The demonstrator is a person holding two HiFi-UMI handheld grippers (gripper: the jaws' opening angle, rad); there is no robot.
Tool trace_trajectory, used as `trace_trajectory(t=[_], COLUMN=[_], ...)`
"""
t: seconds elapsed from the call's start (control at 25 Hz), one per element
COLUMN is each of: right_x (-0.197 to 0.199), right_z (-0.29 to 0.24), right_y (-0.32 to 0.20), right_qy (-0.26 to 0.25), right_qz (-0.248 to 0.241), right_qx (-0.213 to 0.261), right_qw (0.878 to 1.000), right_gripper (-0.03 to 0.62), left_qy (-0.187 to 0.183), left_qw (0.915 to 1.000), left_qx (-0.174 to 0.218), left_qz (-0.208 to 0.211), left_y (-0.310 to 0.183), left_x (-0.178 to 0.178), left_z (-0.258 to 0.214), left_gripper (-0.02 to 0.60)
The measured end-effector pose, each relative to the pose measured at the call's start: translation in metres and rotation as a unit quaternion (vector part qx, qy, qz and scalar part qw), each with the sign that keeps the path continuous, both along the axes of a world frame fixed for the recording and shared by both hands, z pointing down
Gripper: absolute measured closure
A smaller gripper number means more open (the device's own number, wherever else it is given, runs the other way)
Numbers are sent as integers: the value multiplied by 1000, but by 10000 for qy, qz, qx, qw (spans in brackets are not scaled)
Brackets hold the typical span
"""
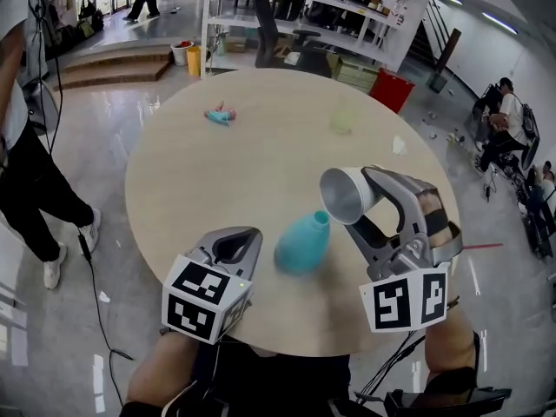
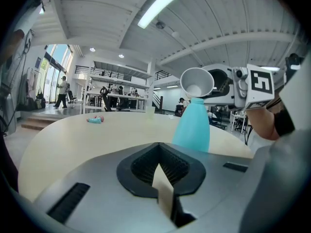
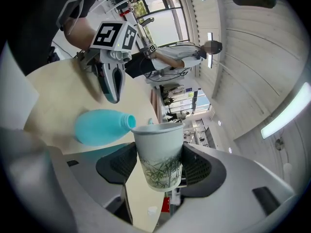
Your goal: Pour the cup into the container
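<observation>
"Grippers, left one first: what's it doing?"

"The left gripper (image 1: pixel 236 243) sits low over the near edge of the round table (image 1: pixel 191 181). Its jaws are pressed together with nothing between them."

"And the container?"

"A teal bottle (image 1: pixel 302 243) stands upright on the table between the two tools. It's just ahead and to the right of the left gripper's tips, and its open neck points up toward the right gripper."

"So the right one has the cup?"

"Yes. The right gripper (image 1: pixel 365 200) pinches a paper cup (image 1: pixel 346 194) with a bamboo print across its lower half, one jaw on each side. The cup is tipped onto its side. Its mouth faces left, and its rim is just above and beside the bottle's neck."

"Anything past them?"

"Well beyond the jaws, a small teal and pink toy (image 1: pixel 221 115) lies on the table. A pale translucent cup (image 1: pixel 341 118) stands further right."
</observation>
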State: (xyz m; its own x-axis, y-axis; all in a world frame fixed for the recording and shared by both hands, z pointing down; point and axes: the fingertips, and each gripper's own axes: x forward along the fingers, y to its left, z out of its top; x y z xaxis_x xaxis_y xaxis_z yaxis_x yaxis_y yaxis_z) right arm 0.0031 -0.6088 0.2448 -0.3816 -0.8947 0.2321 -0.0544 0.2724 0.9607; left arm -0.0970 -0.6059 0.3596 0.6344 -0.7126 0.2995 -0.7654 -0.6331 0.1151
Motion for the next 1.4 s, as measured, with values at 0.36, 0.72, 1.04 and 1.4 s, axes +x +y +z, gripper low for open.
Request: trace_trajectory(t=[0.36, 0.72, 1.04, 1.4], right_x=[-1, -4, -4, -9], right_z=[0, 0, -2, -2], right_y=[2, 1, 2, 5], right_qy=[257, 553, 766, 1156], right_qz=[-73, -55, -104, -168], right_qx=[189, 377, 549, 819], right_qw=[9995, 9977, 9955, 9898], right_gripper=[298, 298, 298, 298], left_qy=[3, 8, 30, 37], left_qw=[10000, 10000, 10000, 10000], left_qx=[7, 8, 51, 78], left_qz=[-1, 0, 5, 4], left_y=[1, 1, 0, 0], left_x=[1, 0, 2, 1], left_z=[0, 0, -1, -2], left_gripper=[581, 581, 581, 581])
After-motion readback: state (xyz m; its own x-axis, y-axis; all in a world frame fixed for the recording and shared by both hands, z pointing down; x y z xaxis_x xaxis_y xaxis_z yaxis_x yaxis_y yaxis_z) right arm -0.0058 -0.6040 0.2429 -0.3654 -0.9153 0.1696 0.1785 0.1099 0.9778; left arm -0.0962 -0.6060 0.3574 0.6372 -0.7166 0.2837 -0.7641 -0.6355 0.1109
